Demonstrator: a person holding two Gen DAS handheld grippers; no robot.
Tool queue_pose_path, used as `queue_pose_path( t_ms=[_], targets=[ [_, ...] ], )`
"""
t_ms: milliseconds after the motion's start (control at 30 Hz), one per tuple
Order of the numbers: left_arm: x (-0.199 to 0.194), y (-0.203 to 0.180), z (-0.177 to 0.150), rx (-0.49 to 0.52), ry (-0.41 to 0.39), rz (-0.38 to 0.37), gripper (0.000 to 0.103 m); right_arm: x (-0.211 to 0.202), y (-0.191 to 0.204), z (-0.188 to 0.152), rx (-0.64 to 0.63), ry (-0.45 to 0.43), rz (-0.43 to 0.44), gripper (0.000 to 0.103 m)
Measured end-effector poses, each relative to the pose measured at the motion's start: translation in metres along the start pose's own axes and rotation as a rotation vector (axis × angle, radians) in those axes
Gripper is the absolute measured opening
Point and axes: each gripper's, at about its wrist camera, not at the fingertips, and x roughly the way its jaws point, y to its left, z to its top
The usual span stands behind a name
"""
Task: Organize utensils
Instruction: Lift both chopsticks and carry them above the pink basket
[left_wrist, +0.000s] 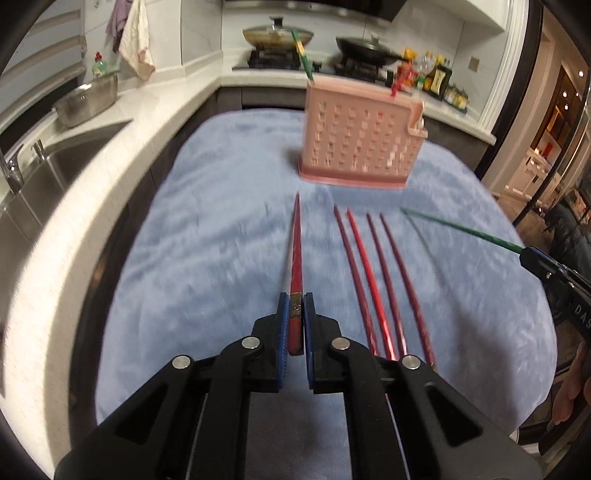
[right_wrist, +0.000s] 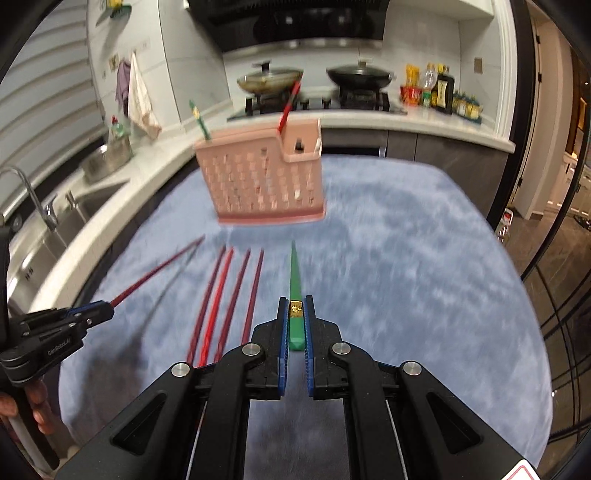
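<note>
My left gripper (left_wrist: 295, 301) is shut on a red chopstick (left_wrist: 295, 251), held above the blue cloth and pointing at the pink utensil holder (left_wrist: 358, 140). My right gripper (right_wrist: 295, 302) is shut on a green chopstick (right_wrist: 294, 273), also pointing toward the holder (right_wrist: 262, 177). Several red chopsticks (left_wrist: 373, 273) lie side by side on the cloth between the two grippers; they also show in the right wrist view (right_wrist: 229, 291). A green chopstick (left_wrist: 303, 55) and a red one (right_wrist: 290, 103) stand in the holder.
The blue cloth (left_wrist: 221, 206) covers the table. A white counter with a sink (left_wrist: 62, 173) and a steel bowl (left_wrist: 88, 99) runs on the left. A stove with two lidded pans (left_wrist: 277, 35) and sauce bottles (left_wrist: 436, 77) lies behind.
</note>
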Motion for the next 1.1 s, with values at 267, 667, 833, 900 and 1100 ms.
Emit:
queue_pose_path(
  t_ms=[267,667,833,900,1100],
  targets=[
    [-0.028,0.007,0.037,-0.011,-0.106,-0.003,0.007,-0.018,-0.009,0.037,0.031,-0.083,0.014,0.007],
    [-0.064,0.011,0.112,-0.017,-0.275,-0.019,0.007,-0.040,-0.011,0.099,0.044,-0.230,0.048,0.007],
    [-0.085,0.005,0.146,-0.010,-0.351,-0.056,0.007,-0.047,-0.015,0.126,0.076,-0.287,0.099,0.007],
    [-0.092,0.002,0.159,-0.005,-0.381,-0.068,0.007,-0.050,-0.015,0.139,0.080,-0.318,0.111,0.007],
    [-0.108,-0.014,0.206,0.013,-0.478,-0.100,0.007,-0.053,-0.011,0.179,0.090,-0.398,0.154,0.007]
  ],
)
